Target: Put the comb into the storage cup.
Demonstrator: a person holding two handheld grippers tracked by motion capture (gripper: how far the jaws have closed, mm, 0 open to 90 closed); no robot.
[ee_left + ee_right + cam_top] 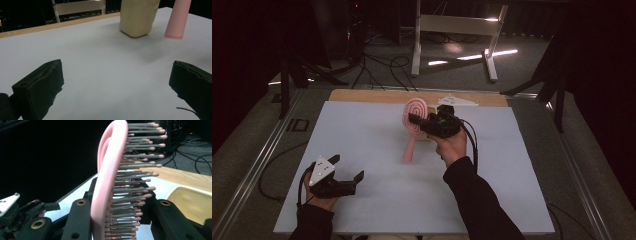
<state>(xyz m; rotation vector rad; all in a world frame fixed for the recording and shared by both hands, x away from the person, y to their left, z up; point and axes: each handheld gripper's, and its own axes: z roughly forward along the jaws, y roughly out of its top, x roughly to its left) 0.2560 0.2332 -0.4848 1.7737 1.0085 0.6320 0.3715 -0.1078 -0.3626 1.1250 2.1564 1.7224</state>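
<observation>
A pink hairbrush [413, 131] stands tilted over the middle of the white table [377, 200], head up and handle down toward the tabletop. My right gripper [421, 121] is shut on its head; in the right gripper view the black jaws flank the brush [107, 180], bristles pointing right, gripper [120, 222]. My left gripper [347, 168] rests near the table's front left, open and empty. Its view has the wide-apart jaws of the gripper [116, 85], with the pink handle [178, 18] farther off.
A cream container [138, 16] stands on the table next to the brush handle, its open top [192, 202] below the right gripper. A wooden strip [377, 95] edges the table's far side. Cables [382, 65] and a white stand [452, 25] lie on the floor beyond.
</observation>
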